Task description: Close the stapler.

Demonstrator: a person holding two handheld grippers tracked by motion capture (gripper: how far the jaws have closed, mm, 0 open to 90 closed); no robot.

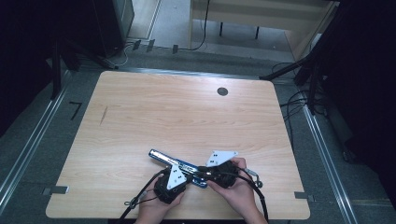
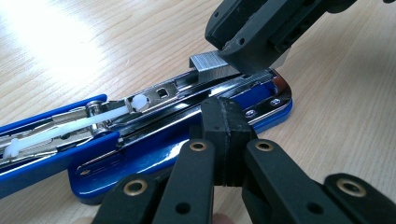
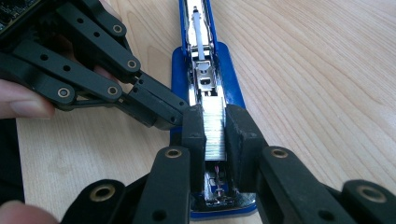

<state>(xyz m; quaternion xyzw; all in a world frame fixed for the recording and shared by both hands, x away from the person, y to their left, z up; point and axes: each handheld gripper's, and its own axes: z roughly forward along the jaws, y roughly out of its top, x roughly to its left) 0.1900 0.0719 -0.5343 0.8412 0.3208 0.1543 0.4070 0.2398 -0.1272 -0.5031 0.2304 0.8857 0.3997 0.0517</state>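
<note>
Staple strip (image 3: 215, 126) between right tongs (image 3: 215, 140), over open stapler (image 3: 205, 60).

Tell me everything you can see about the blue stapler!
The stapler is blue with a shiny metal channel inside, and it lies opened out flat on the wooden table near the person's edge. A white plastic pusher rod runs along the channel. The right gripper holds a strip of silver staples over the channel. The left gripper, jaws together, presses against the stapler's side.

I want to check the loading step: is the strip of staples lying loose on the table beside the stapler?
No: the right gripper holds the strip of staples between its jaws, directly over the open stapler.
</note>
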